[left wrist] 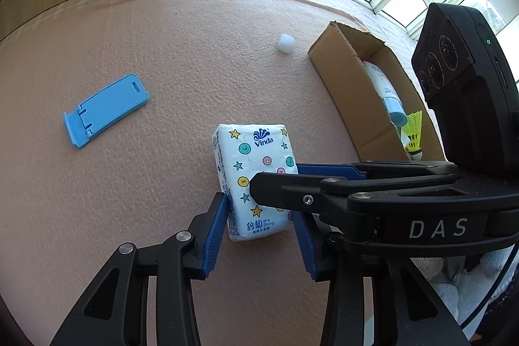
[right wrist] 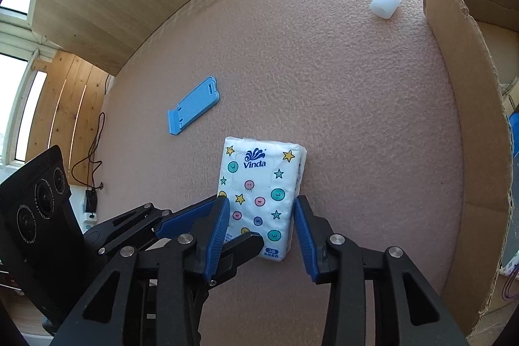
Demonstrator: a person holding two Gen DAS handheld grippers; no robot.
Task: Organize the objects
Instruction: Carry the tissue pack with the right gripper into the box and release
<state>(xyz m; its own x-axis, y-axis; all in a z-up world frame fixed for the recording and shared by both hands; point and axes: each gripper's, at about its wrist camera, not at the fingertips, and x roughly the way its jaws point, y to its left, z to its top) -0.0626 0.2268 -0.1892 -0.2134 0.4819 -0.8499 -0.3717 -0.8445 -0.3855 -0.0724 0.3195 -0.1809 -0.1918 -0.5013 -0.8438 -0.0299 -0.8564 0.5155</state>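
Left gripper (left wrist: 259, 222) and right gripper (right wrist: 261, 226) both straddle the near end of the tissue pack (right wrist: 262, 193), blue pads flanking its long sides; pads look touching or just shy of it, so neither is a confirmed pinch. The pack lies flat on the pink mat (left wrist: 162, 70), long axis running away along the fingers. The grippers crowd each other: one right finger crosses the pack's face. The cardboard box (left wrist: 343, 86), holding a tube (left wrist: 386, 89) and shuttlecock (left wrist: 413, 132), sits to the right; blue phone stand (left wrist: 103, 109) left; white cap (left wrist: 286, 43) beyond.
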